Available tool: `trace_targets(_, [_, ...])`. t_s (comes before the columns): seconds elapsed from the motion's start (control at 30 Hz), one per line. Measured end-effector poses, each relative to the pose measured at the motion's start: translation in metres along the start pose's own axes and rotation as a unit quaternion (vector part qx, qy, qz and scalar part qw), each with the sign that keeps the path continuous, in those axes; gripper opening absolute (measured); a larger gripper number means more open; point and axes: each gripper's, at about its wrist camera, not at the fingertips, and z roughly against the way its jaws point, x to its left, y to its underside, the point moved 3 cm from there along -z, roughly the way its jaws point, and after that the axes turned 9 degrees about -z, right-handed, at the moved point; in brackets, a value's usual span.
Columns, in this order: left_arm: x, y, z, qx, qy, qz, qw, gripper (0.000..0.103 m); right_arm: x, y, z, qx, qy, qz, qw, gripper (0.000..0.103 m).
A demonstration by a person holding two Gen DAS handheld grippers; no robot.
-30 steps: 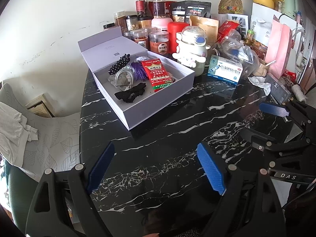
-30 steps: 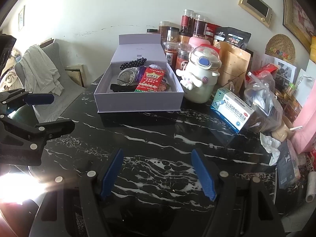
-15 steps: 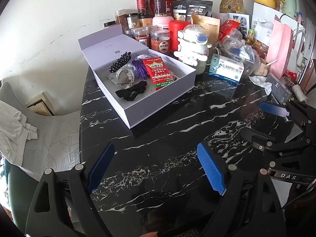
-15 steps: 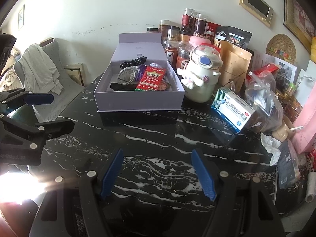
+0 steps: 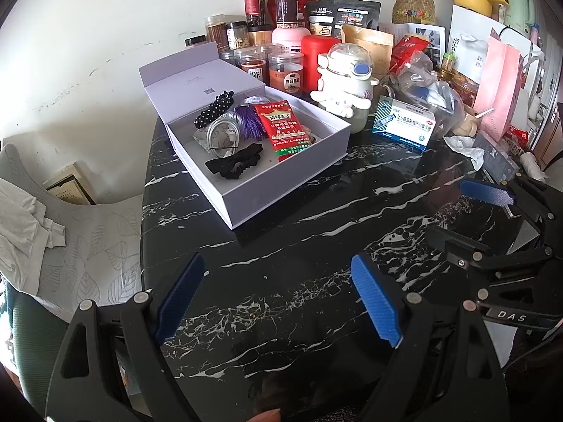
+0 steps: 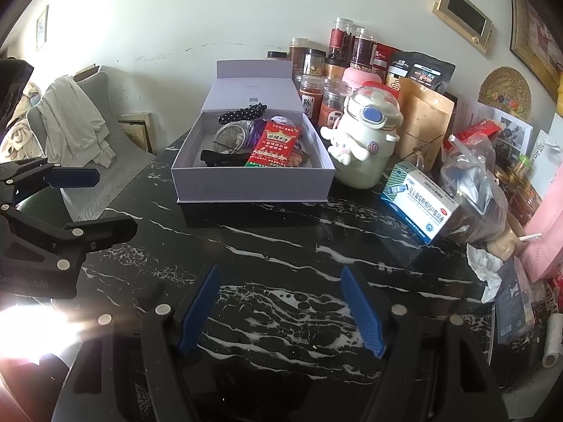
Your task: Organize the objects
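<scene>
Your left claw (image 5: pixel 278 295) hovers over the black marble table (image 5: pixel 316 246), its blue pads spread apart with only bare tabletop between them. To its left, off the table edge, a grey leaf-patterned chair (image 5: pixel 88 253) carries a pale cloth (image 5: pixel 21 218).

Ahead of you sits the lavender box (image 5: pixel 267 183), near the table's far left corner, its lid (image 5: pixel 197 77) hinged back and leaning toward the wall. Inside, going left to right: a black polka-dot hair tie (image 5: pixel 214 109) at the back, a coiled white cable (image 5: pixel 223 133), a black scrunchie (image 5: pixel 235 163) nearest you, a purple tassel (image 5: pixel 248 123), and a red snack packet (image 5: pixel 283 130) lying flat along the right side.

Just beside the box on its right stands a white cartoon-dog bottle (image 5: pixel 346 88), with jars (image 5: pixel 285 72) packed behind it. Further right a blue-and-white medicine carton (image 5: pixel 404 125) lies near a clear plastic bag (image 5: pixel 429 88).

Your right claw (image 6: pixel 281 311) is likewise held open over bare table, empty, well short of the box.
</scene>
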Motion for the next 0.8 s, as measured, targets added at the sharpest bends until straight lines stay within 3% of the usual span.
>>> trace_targets(0.4, [0.006,-0.011,-0.008,0.008,-0.001,-0.001,1.0000,0.085,0.000,-0.008,-0.006,0.003,0.002,-0.001,1.000,0.072])
trace_targets(0.8, [0.003,-0.044,-0.022,0.013,-0.001,-0.019,0.9997,0.085,-0.016,-0.029,-0.016,0.002,0.004,-0.017,1.000,0.072])
